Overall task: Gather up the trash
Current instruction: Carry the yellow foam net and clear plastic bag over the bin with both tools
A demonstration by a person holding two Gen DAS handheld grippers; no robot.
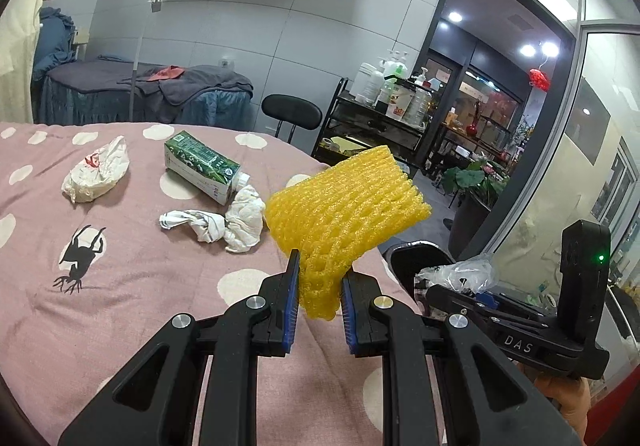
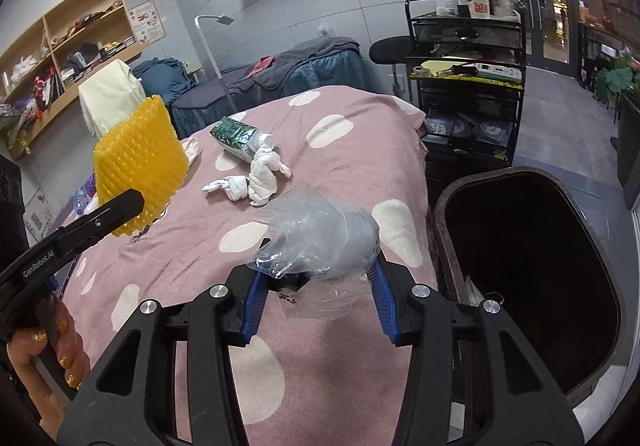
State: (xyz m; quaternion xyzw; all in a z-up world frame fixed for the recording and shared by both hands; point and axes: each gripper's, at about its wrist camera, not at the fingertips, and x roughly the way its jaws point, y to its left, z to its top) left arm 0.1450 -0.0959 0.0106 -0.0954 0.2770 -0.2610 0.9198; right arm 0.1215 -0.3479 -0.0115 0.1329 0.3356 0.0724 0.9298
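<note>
Gripping a yellow foam net (image 1: 344,213), the left tongs (image 1: 320,298) are held above the pink bedspread (image 1: 140,306), while a crumpled clear plastic bag (image 2: 320,242) is clamped in the right tongs (image 2: 316,286) near the bed's edge, just beside the dark bin (image 2: 444,221); a green carton (image 1: 200,165) and wadded tissues (image 1: 224,221) are left mid-bed
</note>
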